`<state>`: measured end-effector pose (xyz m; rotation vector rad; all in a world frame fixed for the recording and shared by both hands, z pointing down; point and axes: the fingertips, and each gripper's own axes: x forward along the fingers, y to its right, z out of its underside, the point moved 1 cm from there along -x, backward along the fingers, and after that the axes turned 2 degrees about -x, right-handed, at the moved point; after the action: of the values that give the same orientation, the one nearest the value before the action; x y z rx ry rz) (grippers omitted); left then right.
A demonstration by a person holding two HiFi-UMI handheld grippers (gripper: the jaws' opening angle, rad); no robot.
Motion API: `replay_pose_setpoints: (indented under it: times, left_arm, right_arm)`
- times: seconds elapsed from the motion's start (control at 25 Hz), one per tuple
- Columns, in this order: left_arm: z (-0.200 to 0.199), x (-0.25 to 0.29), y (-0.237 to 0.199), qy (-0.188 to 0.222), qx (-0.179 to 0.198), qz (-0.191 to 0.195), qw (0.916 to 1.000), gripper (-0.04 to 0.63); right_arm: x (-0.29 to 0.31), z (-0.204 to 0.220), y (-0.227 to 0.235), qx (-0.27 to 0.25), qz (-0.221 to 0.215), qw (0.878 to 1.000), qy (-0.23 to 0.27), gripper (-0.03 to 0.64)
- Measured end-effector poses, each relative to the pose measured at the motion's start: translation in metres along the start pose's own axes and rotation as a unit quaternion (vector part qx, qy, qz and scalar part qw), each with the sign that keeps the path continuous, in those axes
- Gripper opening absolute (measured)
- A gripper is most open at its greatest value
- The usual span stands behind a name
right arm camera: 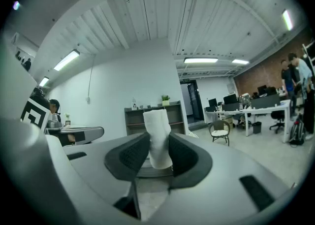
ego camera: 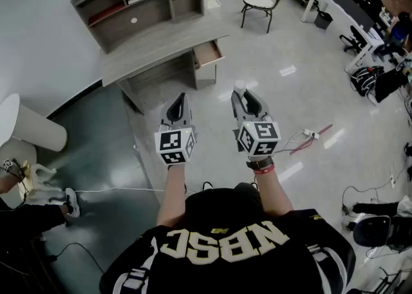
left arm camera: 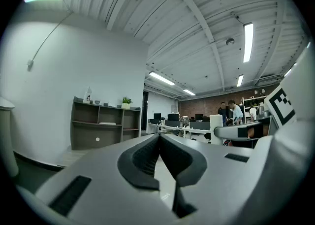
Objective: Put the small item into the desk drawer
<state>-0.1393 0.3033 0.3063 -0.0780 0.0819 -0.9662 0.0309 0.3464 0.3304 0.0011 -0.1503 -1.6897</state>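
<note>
My right gripper [right arm camera: 158, 156] pinches the small white rolled item [right arm camera: 157, 130]; my left gripper [left arm camera: 160, 143] is closed and empty. The grey desk's open drawer [ego camera: 208, 53] stands far ahead, so a loose pinch could drop the item.

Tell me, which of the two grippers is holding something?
The right gripper: a small white roll is pinched upright between its jaws. The left gripper has its jaws closed together with nothing between them.
</note>
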Motion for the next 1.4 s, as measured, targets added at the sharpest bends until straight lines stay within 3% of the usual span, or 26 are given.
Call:
replay_pose_setpoints:
  times: [0.2, 0.44, 0.6, 0.76, 1.04, 1.4]
  left_arm:
    - [0.003, 0.004, -0.013, 0.009, -0.009, -0.002, 0.9999, 0.013]
    - [0.018, 0.02, -0.009, -0.009, -0.012, -0.002, 0.9999, 0.013]
    - [0.022, 0.047, -0.009, 0.001, -0.017, -0.009, 0.9998, 0.013]
    - [0.029, 0.088, -0.026, -0.004, -0.027, -0.032, 0.9991, 0.014]
    - [0.019, 0.175, -0.018, 0.01, -0.014, -0.074, 0.9971, 0.013]
    - [0.039, 0.221, -0.018, -0.005, -0.023, -0.138, 0.9901, 0.012]
  right_arm:
    - [0.01, 0.007, -0.01, -0.006, -0.01, 1.0, -0.002, 0.13]
    - [0.029, 0.013, -0.002, 0.037, -0.033, 0.999, 0.007, 0.133]
    - [0.064, 0.019, 0.012, 0.047, -0.062, 0.997, 0.004, 0.135]
    - [0.115, 0.017, 0.024, 0.067, -0.094, 0.993, 0.0, 0.135]
    - [0.189, -0.003, 0.077, 0.056, -0.149, 0.987, -0.001, 0.135]
    - [0.236, -0.003, 0.11, 0.022, -0.203, 0.979, -0.015, 0.135]
